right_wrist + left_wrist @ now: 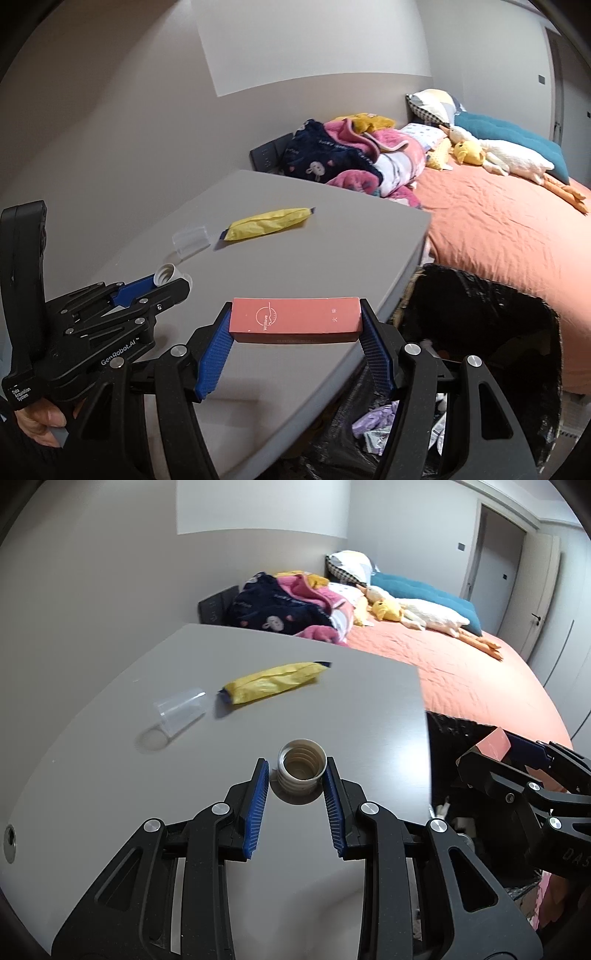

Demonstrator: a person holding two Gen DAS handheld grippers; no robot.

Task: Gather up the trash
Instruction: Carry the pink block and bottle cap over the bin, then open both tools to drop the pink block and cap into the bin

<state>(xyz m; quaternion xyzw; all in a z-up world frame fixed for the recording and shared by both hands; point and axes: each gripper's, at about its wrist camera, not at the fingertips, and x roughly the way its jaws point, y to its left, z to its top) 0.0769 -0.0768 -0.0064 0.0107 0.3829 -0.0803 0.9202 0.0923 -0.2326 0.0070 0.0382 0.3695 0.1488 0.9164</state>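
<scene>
Left wrist view: my left hand-held gripper (295,775) grasps a small white ribbed cup (302,770) between its blue pads, mouth toward the camera, so the ridged wall gives the pads purchase; it appears lifted off the grey surface (351,709), its shadow lying just below it. Right wrist view: my right hand-held gripper (295,325) is clenched on a pink carton (295,319), taken end to end across its long axis, which explains the wide stance of the jaws. The carton hangs over the near edge of the surface, beside the black-lined trash bag (480,314) that stands open between the surface and the bed (498,229); crumpled refuse already lies inside. Holding one item in each gripper lets me, I judge, carry both to the bag in a single trip. Two pieces remain well back on the surface: a clear plastic cup (181,710) on its side and, just beside it, a yellow wrapper (273,681). The bag's position at the surface's edge keeps each transfer short.
</scene>
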